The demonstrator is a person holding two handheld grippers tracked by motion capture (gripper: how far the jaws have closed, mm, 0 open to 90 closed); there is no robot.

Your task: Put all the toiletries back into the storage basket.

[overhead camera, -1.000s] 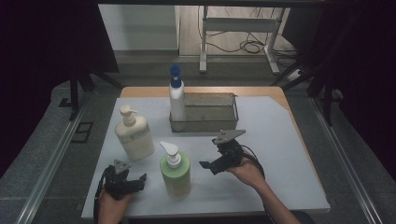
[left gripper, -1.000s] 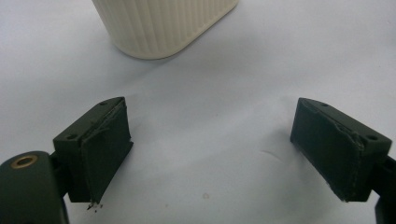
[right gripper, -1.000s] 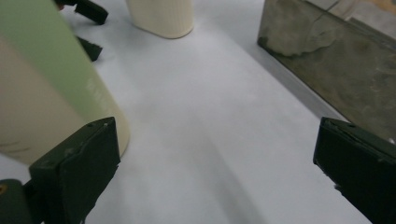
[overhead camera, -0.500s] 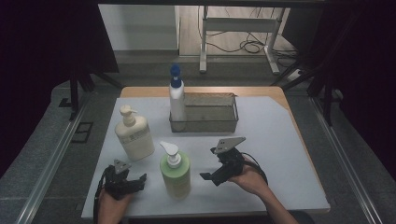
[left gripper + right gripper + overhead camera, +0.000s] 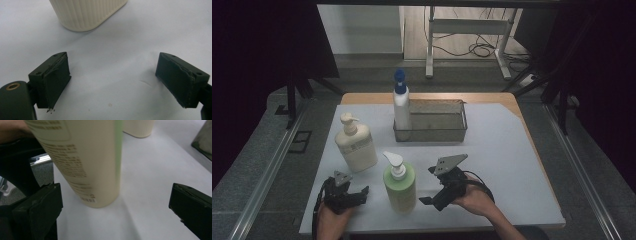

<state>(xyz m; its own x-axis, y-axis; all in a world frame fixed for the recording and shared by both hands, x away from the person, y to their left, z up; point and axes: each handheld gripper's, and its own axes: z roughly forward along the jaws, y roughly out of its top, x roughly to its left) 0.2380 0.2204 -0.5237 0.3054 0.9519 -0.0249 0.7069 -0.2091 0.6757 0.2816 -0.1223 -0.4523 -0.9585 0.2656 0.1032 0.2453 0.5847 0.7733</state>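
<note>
A green pump bottle (image 5: 400, 186) stands upright near the table's front edge, between my two grippers. My right gripper (image 5: 430, 196) is open just to the right of it, its jaws turned toward the bottle's side; in the right gripper view the green bottle (image 5: 85, 162) looms close ahead of the wide jaws. My left gripper (image 5: 357, 192) rests open on the table left of it, nothing between its jaws. A cream pump bottle (image 5: 356, 145) stands behind the left gripper, and its ribbed base (image 5: 87, 13) is ahead in the left gripper view.
A wire mesh basket (image 5: 432, 122) sits at the back middle of the white table sheet (image 5: 512, 165), with a white bottle with a blue cap (image 5: 401, 105) standing at its left end. Bare sheet stretches to the right of the basket and the right hand.
My right gripper has moved down and to the left, closer to the green bottle. The left gripper and the bottles have stayed put.
</note>
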